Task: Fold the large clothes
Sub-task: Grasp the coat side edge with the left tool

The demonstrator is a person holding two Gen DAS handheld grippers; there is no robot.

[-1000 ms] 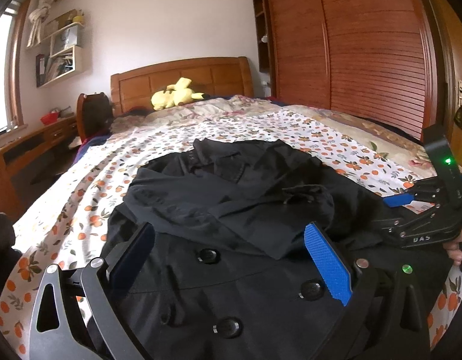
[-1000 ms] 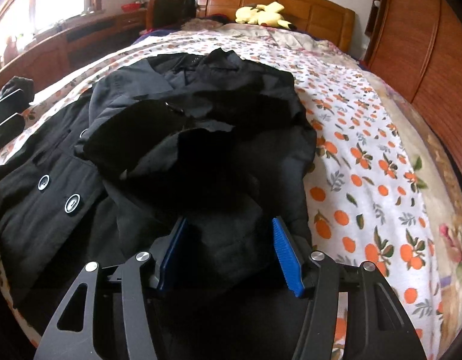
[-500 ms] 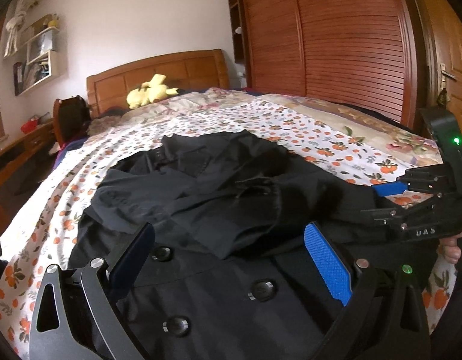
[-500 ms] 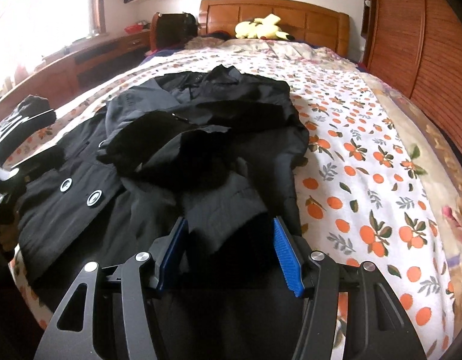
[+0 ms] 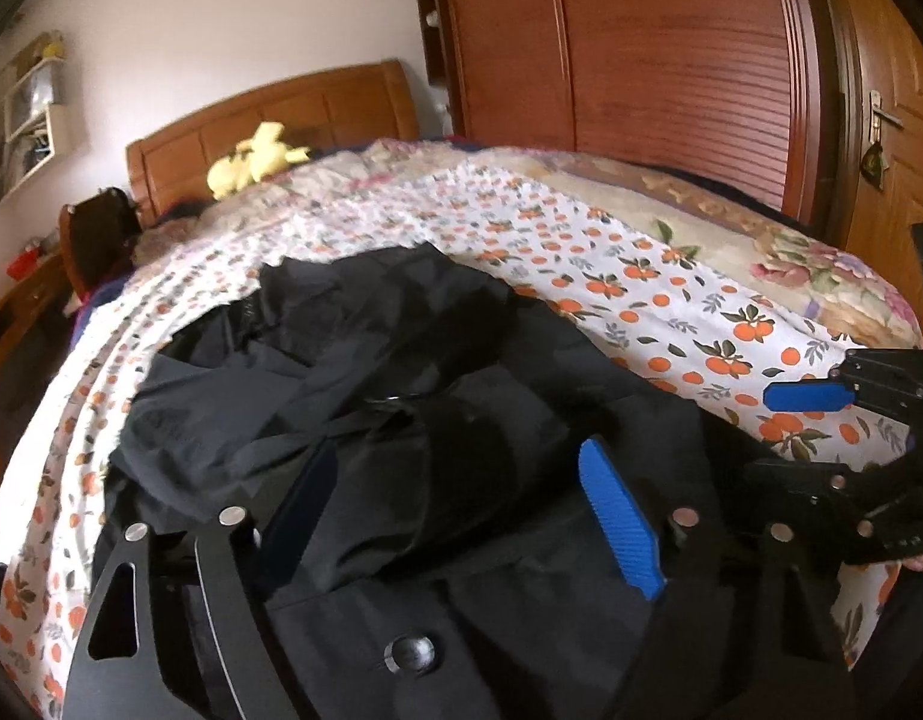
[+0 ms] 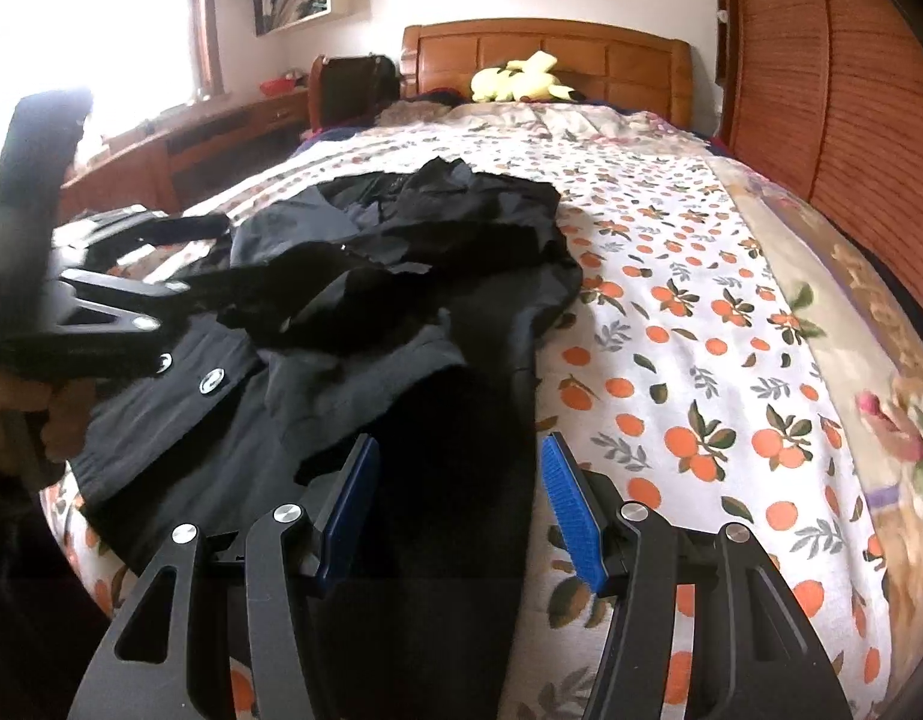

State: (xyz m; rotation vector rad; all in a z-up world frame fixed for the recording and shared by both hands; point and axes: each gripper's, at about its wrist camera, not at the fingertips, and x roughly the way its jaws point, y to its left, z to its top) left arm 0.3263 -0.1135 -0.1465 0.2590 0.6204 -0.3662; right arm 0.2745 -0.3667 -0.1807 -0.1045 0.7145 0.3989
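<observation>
Left tool (image 5: 467,510) closing, black fabric bunched between its blue pads but not visibly pinched. Right tool (image 6: 458,495) part-way apart astride a dark fold of the black coat (image 6: 365,312); whether clamped on it, cannot tell. Coat spread on the floral bedsheet (image 6: 671,312), sleeves heaped across the chest, buttoned front toward the bed's near edge. Both tools at the hem end, side by side, presumably placed to lift that edge toward the collar. Yellow plush toy (image 6: 521,84) at the headboard, well apart.
</observation>
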